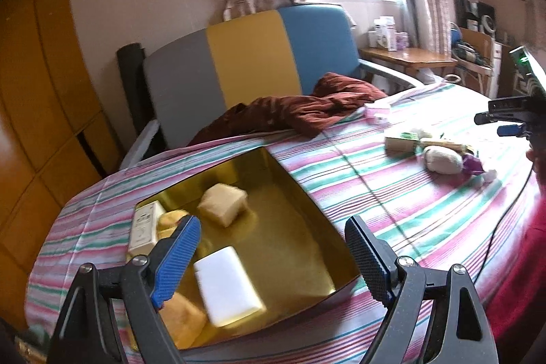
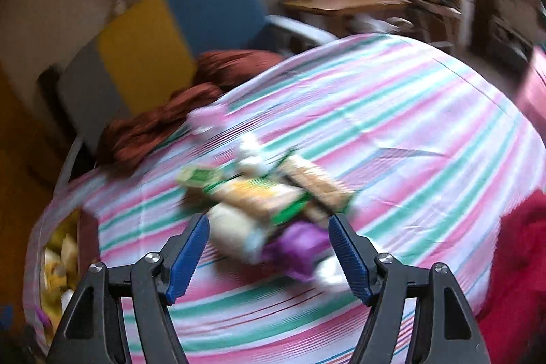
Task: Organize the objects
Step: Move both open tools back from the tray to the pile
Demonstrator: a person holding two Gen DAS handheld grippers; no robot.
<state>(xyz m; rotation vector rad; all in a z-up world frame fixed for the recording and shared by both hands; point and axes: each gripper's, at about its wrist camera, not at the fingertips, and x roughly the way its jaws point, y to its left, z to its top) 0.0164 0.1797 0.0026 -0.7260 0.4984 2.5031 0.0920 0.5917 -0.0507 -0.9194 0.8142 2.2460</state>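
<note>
- The tin (image 1: 300, 193) is a shallow square box with a shiny gold inside, set on the striped cloth (image 1: 392, 207) near the table's left end.
- In the tin lie a white block (image 1: 228, 285) with rounded corners, a pale yellow sponge cube (image 1: 223, 203), a cream carton (image 1: 145, 227) against the left wall, and soft orange-yellow pieces (image 1: 181, 319) at the near corner.
- A loose pile (image 2: 269, 197) sits well apart from the tin, further right on the cloth: green-edged biscuit packets, a cream knitted lump (image 1: 443, 160) and a crinkly purple wrapper (image 2: 300, 244). The right wrist view is blurred, so details there are unclear.
- A rumpled rust-brown cloth (image 1: 307, 108) lies at the table's far edge, before a grey, yellow and blue chair (image 1: 249, 60).
- The left gripper (image 1: 273, 258) tilts down over the tin, its ribbed blue pads wide apart with nothing gripped.
- The right gripper (image 2: 268, 258) points down at the pile, jaws apart, nothing clamped.
</note>
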